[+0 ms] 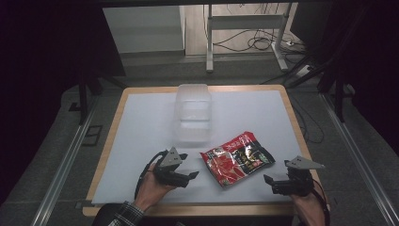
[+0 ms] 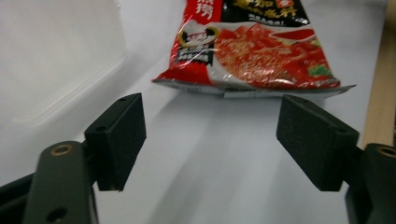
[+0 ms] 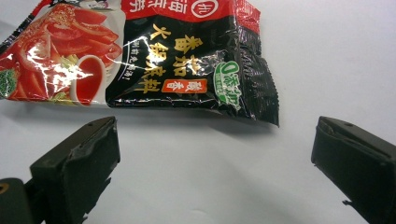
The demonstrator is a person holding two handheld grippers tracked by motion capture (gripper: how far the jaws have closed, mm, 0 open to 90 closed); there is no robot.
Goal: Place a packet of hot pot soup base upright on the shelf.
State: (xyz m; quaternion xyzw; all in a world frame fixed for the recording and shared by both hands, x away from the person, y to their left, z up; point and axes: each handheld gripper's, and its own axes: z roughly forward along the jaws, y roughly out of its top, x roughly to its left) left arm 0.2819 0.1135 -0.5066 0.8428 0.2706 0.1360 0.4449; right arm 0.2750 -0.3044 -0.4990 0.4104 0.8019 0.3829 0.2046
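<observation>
A red and black glossy food packet [image 1: 237, 158] lies flat on the white table top [image 1: 141, 132], near the front and right of centre. My left gripper [image 1: 190, 178] sits just left of it, open, nothing between its jaws; in the left gripper view the packet [image 2: 252, 51] lies a short way ahead of the open gripper [image 2: 210, 140]. My right gripper [image 1: 269, 182] rests right of the packet, open and empty. The right gripper view has the packet's black end [image 3: 187, 60] just beyond the gripper [image 3: 215, 163].
A clear plastic container [image 1: 193, 113] stands behind the packet at the table's middle; its wall [image 2: 51, 60] fills the left of the left gripper view. The wooden table edge [image 1: 301, 136] runs close on the right. A metal stand and cables [image 1: 254, 42] are on the floor beyond.
</observation>
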